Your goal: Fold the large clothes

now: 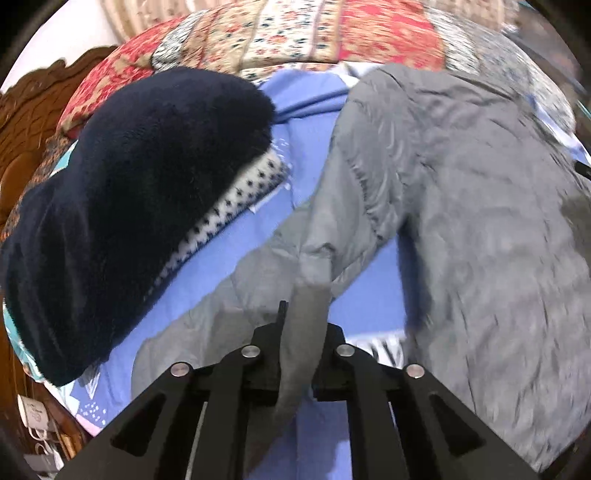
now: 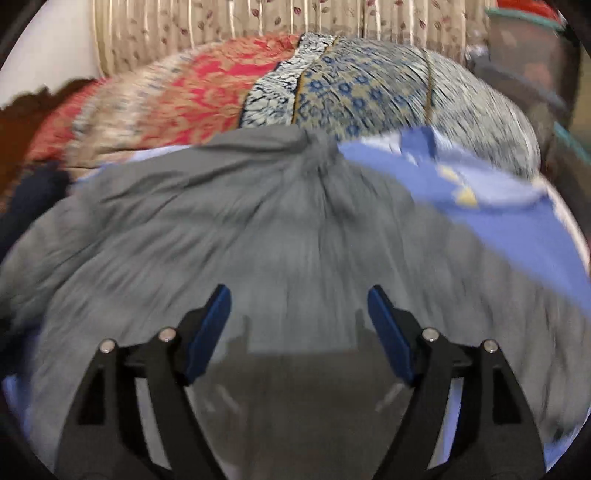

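Note:
A large grey garment (image 1: 461, 206) lies spread over a blue sheet (image 1: 310, 155) on a bed. My left gripper (image 1: 303, 317) is shut on a fold of the grey garment's sleeve or edge, which hangs down between the fingers. In the right wrist view the same grey garment (image 2: 258, 229) fills the middle, bunched into a knot of folds at its far end. My right gripper (image 2: 299, 314) is open and empty just above the cloth, its blue pads (image 2: 210, 332) wide apart. The view is motion-blurred.
A stack of folded clothes, dark navy fleece (image 1: 140, 199) on a white dotted knit (image 1: 236, 199), sits at the left. A patchwork quilt (image 2: 221, 96) lies rolled along the far side. A carved wooden headboard (image 1: 22, 122) is at the left, curtains (image 2: 258, 26) behind.

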`<state>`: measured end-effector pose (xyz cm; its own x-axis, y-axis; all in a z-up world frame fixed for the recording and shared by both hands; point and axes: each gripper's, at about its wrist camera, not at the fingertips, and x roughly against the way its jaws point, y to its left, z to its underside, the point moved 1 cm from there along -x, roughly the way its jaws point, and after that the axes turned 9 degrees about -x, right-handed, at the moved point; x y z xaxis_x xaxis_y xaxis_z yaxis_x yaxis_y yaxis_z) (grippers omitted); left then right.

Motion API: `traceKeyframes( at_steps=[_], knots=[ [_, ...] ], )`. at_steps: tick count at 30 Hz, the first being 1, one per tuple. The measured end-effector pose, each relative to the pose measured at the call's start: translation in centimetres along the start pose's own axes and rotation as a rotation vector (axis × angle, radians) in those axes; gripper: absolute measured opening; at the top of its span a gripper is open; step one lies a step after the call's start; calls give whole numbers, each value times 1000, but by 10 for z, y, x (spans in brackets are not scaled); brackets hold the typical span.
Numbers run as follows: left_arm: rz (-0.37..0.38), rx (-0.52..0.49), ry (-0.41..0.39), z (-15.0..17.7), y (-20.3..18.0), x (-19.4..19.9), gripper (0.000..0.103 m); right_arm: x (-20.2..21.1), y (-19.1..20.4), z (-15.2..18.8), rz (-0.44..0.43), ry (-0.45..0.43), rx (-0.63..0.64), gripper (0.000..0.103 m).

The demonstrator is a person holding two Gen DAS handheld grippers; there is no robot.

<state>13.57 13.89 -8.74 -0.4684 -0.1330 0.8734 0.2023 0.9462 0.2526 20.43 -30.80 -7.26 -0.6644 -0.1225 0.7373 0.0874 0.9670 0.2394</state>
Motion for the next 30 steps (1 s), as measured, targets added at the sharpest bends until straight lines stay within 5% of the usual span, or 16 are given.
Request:
traceKeyframes(
  at_steps=[2, 6, 8, 11, 14, 18, 22, 23, 25, 26, 27, 30],
  knots=[
    [21, -30, 3, 13, -6, 9, 39, 42, -22, 37, -34, 7, -52, 74],
    [22, -53, 68, 36, -9, 7, 56, 120, -76, 122, 38, 12, -162, 75],
    [24, 16, 137, 42, 5, -3, 56, 147, -94, 160, 35, 35, -236, 75],
    [205, 217, 178, 49, 39, 0, 56, 168, -99, 199, -19, 71, -297, 75],
    [202, 259, 137, 54, 55, 22, 56, 184, -89, 223, -42, 59, -266, 75],
    [201, 195, 79, 69, 51, 63, 56, 205, -65, 249, -82, 52, -161, 75],
    [380, 74, 94, 93, -3, 79, 69, 195, -56, 267, -60, 131, -37, 75],
    [411, 57, 116, 98, -16, 74, 70, 192, -50, 272, -38, 143, 1, 67],
    [473, 15, 189, 108, -50, 53, 71, 183, -38, 281, 51, 157, 104, 33],
    [489, 1, 225, 112, -64, 43, 71, 179, -35, 283, 110, 167, 137, 7],
    [516, -15, 257, 118, -82, 33, 71, 179, -33, 280, 166, 157, 150, 2],
    [553, -4, 293, 123, -92, 23, 34, 224, -32, 258, 197, -42, 115, 1]
  ],
)
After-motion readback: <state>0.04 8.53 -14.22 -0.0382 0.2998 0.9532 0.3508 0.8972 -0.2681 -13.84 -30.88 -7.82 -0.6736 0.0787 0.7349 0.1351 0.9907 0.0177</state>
